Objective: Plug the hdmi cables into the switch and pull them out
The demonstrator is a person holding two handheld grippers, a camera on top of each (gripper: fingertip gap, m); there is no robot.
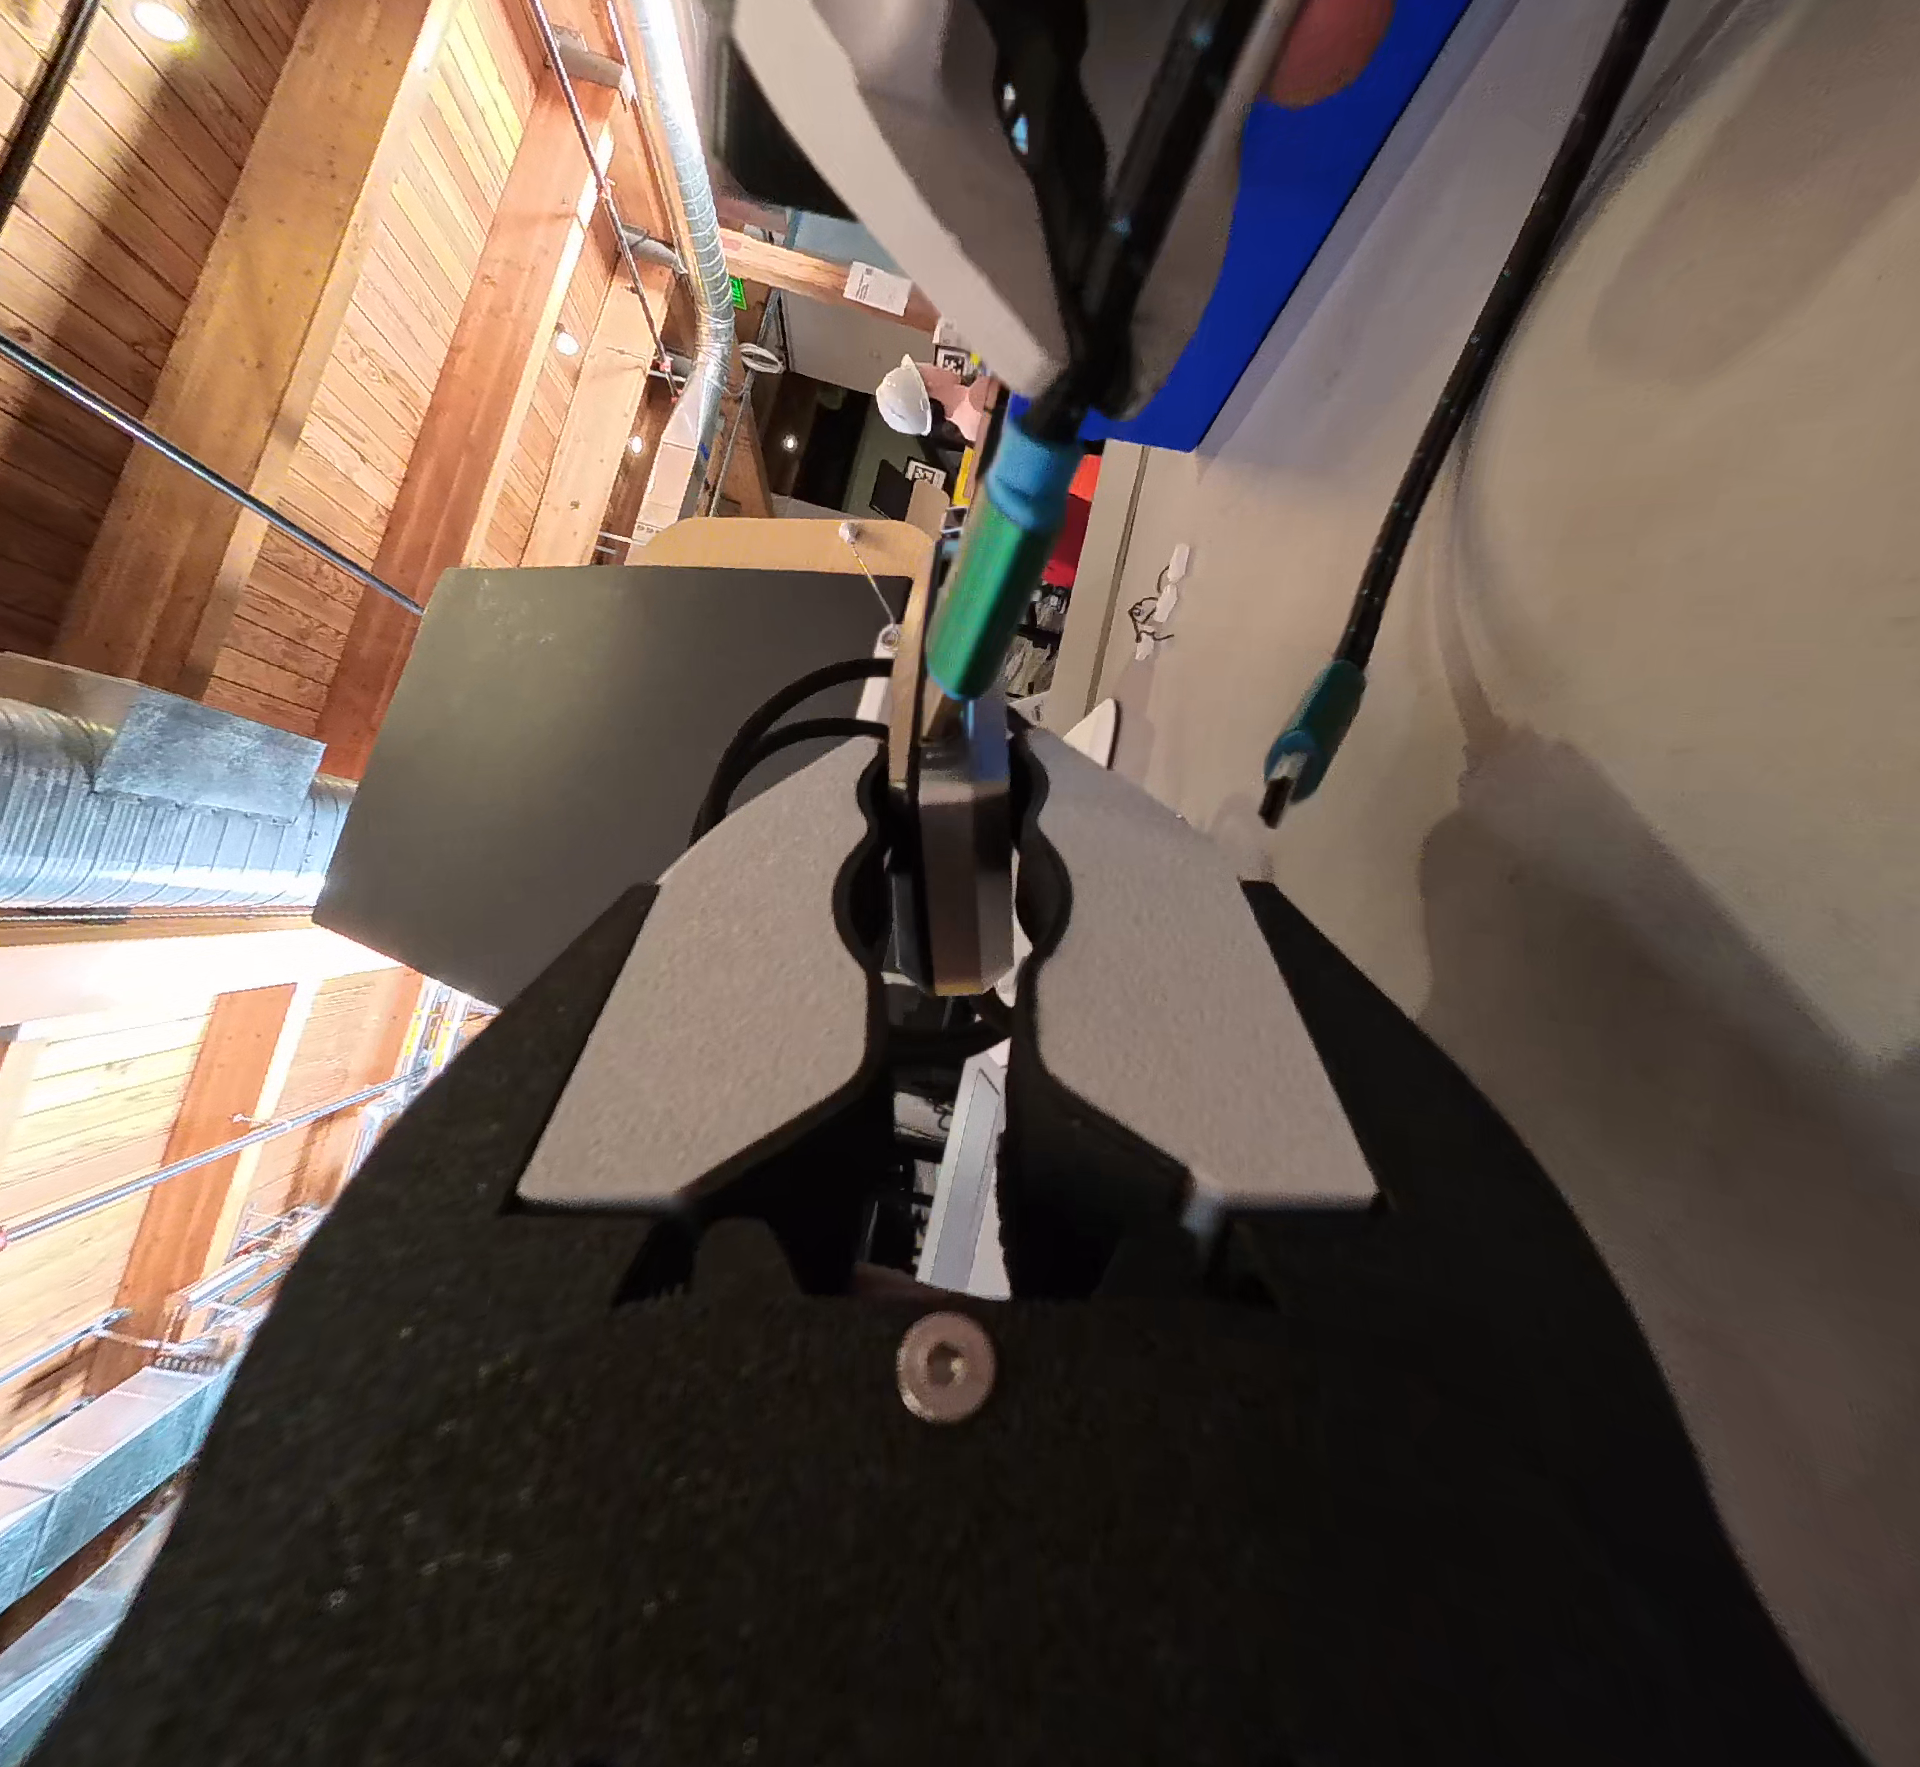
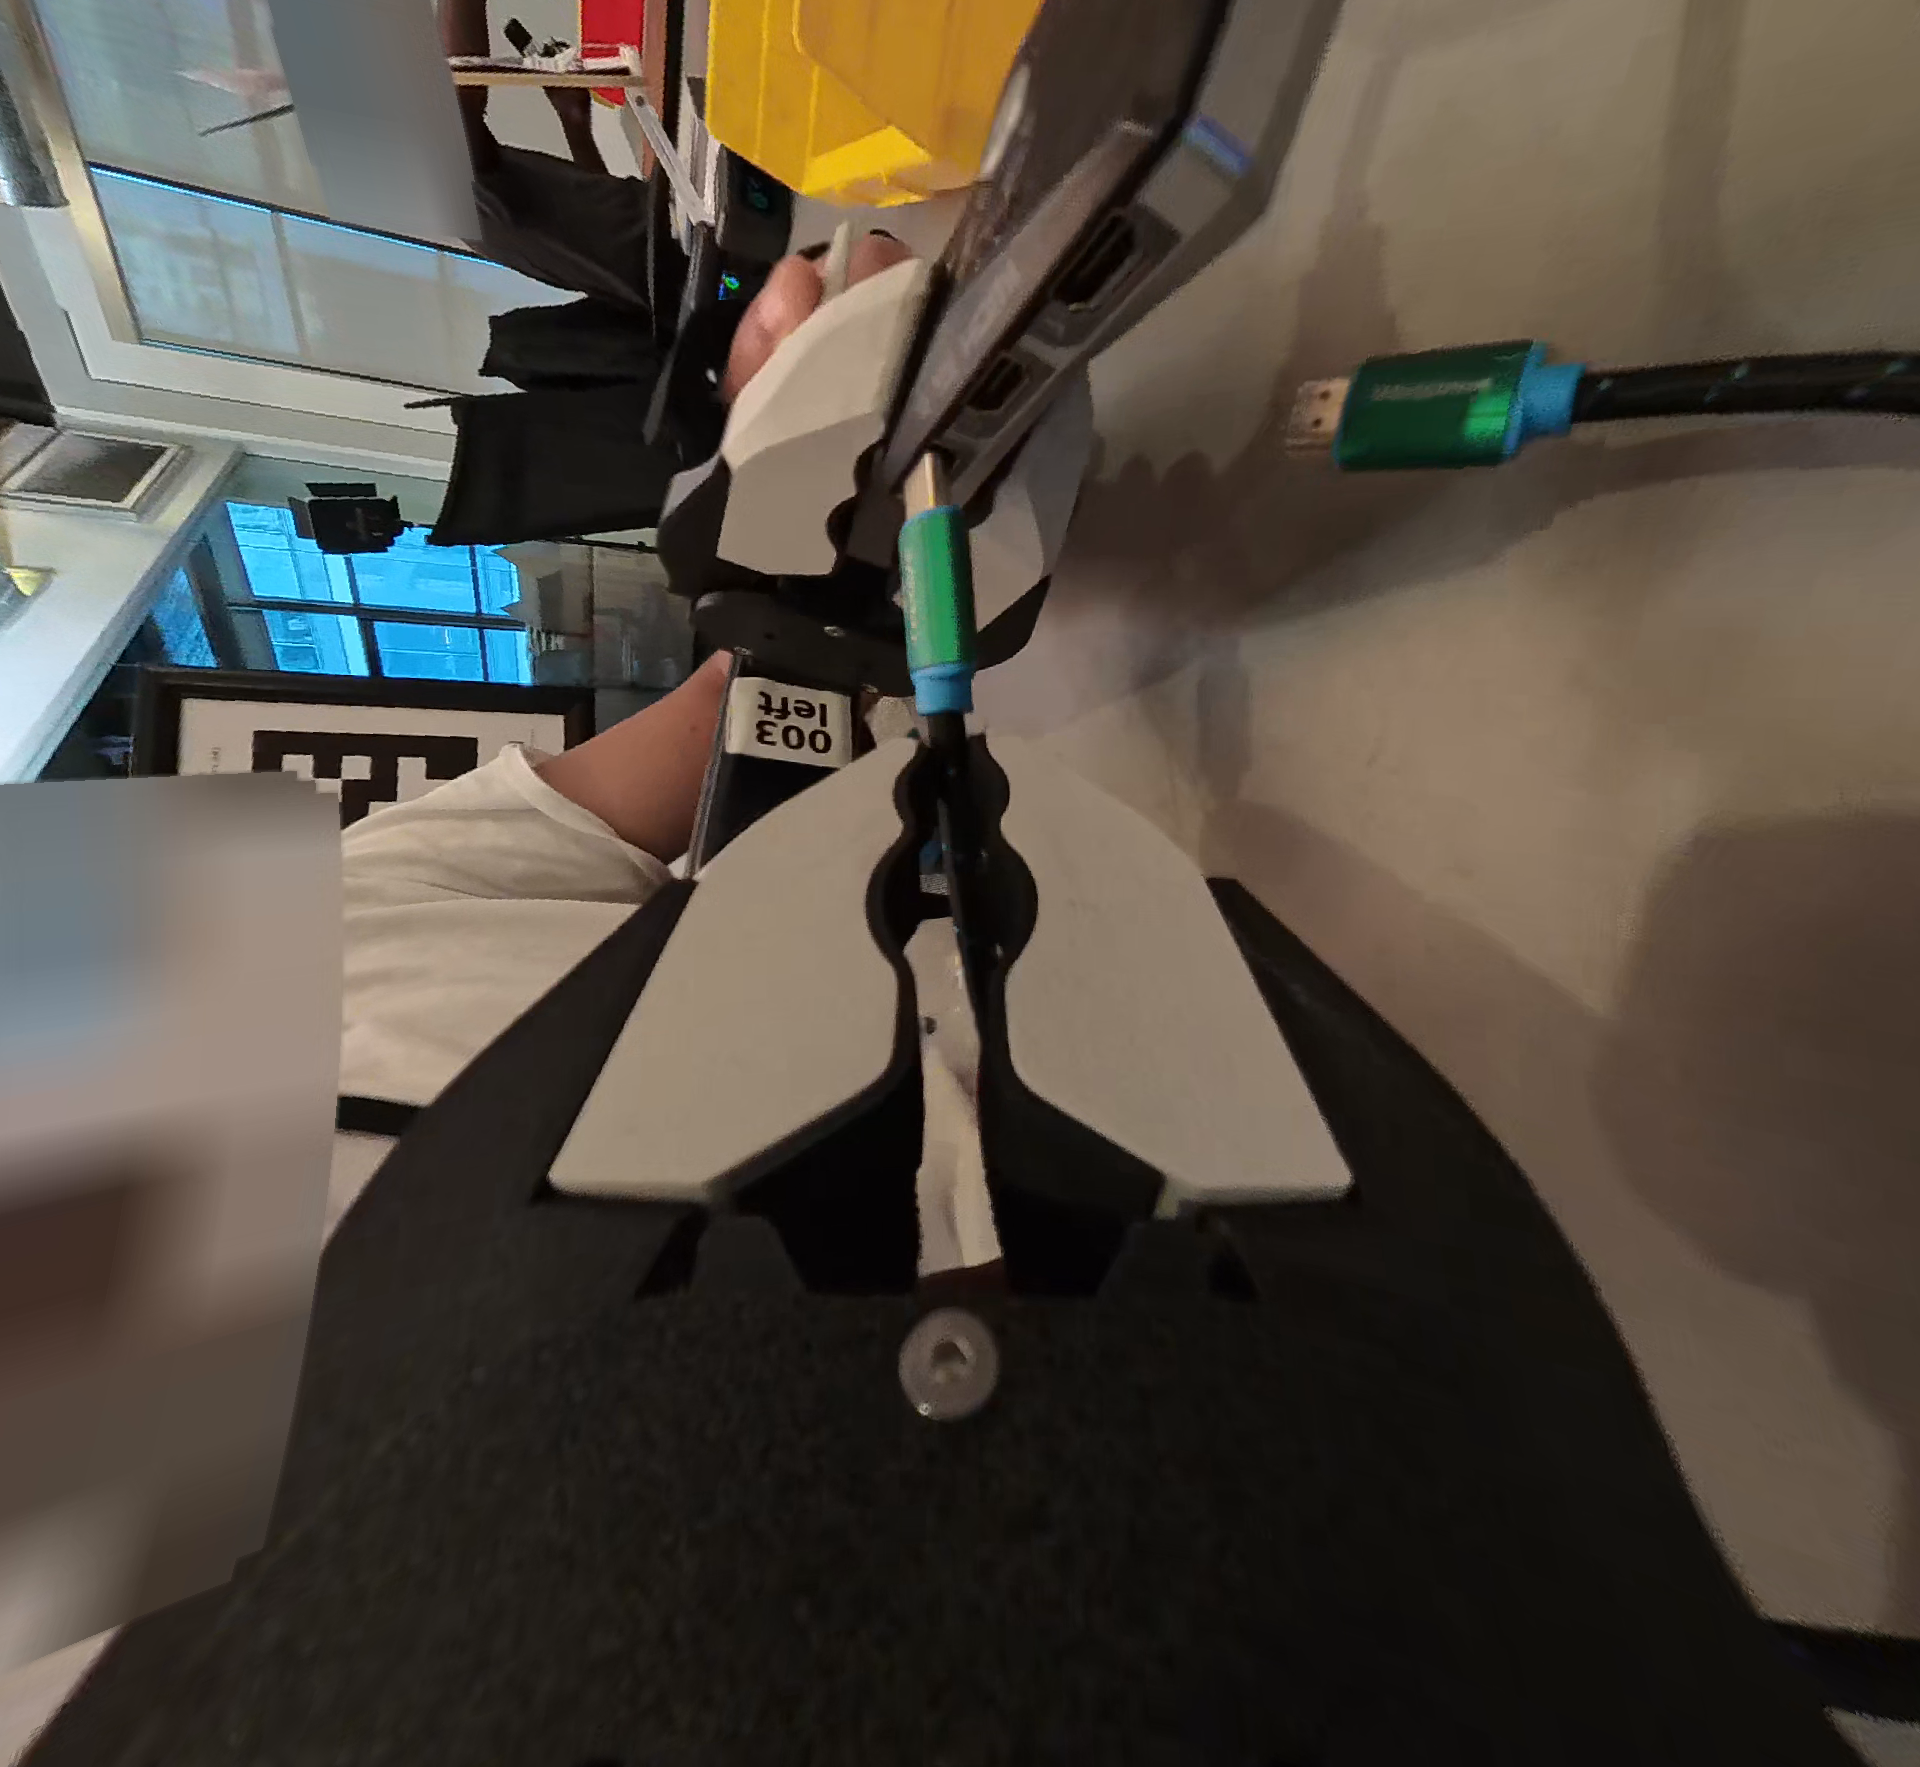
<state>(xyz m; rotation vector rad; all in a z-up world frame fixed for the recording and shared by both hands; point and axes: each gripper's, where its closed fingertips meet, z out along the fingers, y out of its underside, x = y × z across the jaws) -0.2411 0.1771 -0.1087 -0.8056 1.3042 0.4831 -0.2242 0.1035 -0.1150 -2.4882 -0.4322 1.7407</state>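
The flat grey metal HDMI switch (image 2: 1081,190) is clamped edgewise in the left hand-held gripper (image 1: 948,876), held above the pale desk (image 2: 1558,782). The green metal-shelled HDMI plug (image 2: 935,595) sits at 12 o'clock from the right hand-held gripper (image 2: 951,844), which is closed on its black braided cable (image 2: 956,876). Its long axis points toward 12 o'clock, tip at a port. Gripped by the cable, the plug could be tilted and jammed. A second green plug (image 2: 1444,403) lies at 3 o'clock.

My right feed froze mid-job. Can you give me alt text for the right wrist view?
The right claw grips a black cable just behind its green plug, whose metal tip meets a port on the switch, held by the left claw. A second green plug lies loose on the table.
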